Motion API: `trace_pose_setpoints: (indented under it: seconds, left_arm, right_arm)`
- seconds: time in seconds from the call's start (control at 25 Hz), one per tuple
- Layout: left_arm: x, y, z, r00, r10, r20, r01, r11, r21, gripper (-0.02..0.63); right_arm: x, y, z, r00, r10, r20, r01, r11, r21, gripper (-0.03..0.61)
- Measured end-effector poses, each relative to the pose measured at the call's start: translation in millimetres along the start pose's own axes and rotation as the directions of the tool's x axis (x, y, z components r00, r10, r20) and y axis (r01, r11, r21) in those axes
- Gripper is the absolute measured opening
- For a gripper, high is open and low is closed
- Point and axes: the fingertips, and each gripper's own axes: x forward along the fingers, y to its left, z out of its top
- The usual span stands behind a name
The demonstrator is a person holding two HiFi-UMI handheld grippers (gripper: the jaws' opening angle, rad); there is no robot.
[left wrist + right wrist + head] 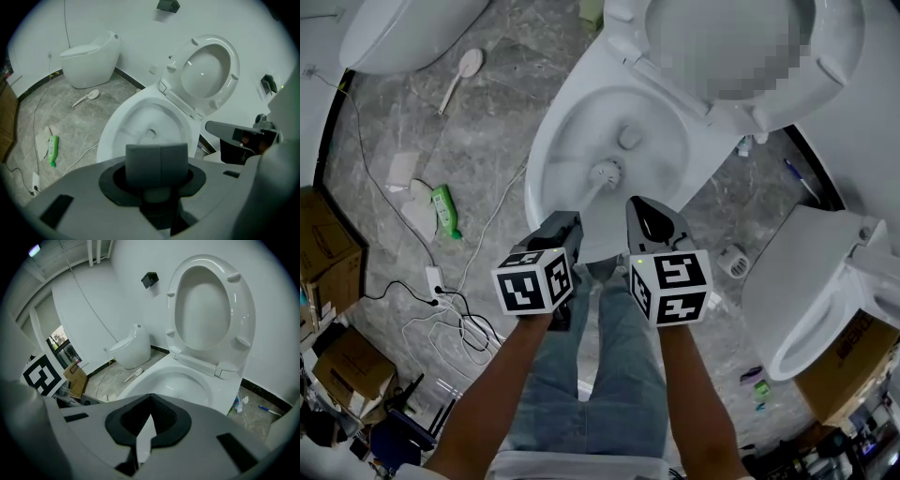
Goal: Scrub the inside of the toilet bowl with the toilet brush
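The white toilet bowl [546,150] stands open in front of me, its seat [243,329] tipped up against the wall. A toilet brush [605,173] has its round head down in the bowl near the drain, and its pale handle runs back toward my left gripper [567,223]. That gripper hangs over the near rim, jaws shut on the handle; in the left gripper view the grey pads [143,161] meet and hide the handle. Just to the right, my right gripper [649,208] hovers over the rim, shut and holding nothing.
A second toilet [403,33] stands at the far left, with a long-handled white brush [461,75] on the floor beside it. A green bottle [445,211], white cables [441,291] and cardboard boxes [328,248] lie left. Another toilet [806,281] crowds the right.
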Motion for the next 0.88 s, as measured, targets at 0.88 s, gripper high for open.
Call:
trace_pose_setpoints:
  seconds: [0.88]
  left_arm:
    - [50.1, -42.2, 49.1, 0.993, -0.119, 0.001, 0.119, 0.990, 0.072, 0.156]
  right_arm:
    - [16.9, -34.9, 6.8, 0.999, -0.047, 0.015, 0.046, 0.998, 0.045, -0.002]
